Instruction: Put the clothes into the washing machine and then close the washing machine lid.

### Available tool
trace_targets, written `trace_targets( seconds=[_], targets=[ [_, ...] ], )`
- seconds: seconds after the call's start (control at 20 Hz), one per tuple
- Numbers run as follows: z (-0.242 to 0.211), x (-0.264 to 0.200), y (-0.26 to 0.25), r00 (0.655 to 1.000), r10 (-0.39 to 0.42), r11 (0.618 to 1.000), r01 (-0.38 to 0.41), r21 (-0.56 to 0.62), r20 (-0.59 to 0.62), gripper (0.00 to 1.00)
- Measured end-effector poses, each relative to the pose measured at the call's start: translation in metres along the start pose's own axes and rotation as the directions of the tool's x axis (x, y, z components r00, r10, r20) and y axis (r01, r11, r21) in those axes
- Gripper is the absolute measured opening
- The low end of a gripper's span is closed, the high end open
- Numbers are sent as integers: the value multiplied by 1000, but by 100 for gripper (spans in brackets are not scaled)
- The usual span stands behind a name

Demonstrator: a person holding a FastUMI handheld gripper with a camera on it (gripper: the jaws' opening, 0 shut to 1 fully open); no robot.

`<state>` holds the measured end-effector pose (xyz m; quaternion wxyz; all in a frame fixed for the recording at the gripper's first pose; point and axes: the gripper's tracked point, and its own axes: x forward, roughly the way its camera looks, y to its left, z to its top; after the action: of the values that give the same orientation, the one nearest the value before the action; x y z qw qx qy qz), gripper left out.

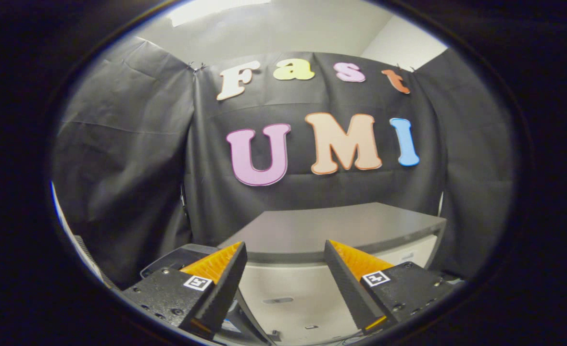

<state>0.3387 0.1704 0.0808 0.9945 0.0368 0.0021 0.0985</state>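
My gripper point(284, 245) is open and held up in the air, with nothing between its fingers. Beyond and below the fingers stands a white box-shaped unit point(288, 293) with a flat dark grey top point(331, 228); its front has a small slot-like handle point(278, 300). Whether this is the washing machine I cannot tell. Behind the left finger point(225, 274) a dark rounded part point(180, 257) sticks up beside the unit, mostly hidden by that finger.
The black cloth wall point(119, 182) hangs close behind the unit and wraps round on both sides. A pale wall and ceiling point(312, 29) rise above the cloth. A thin light-coloured edge point(79, 245) runs down past the left finger.
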Motion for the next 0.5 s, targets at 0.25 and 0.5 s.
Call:
trace_targets(
  seconds=[0.25, 0.5],
  targets=[
    [-57, -39, -47, 997, -58, 998, 59, -21, 60, 96],
    [-107, -69, -52, 991, -34, 998, 39, -40, 131, 96]
  ],
)
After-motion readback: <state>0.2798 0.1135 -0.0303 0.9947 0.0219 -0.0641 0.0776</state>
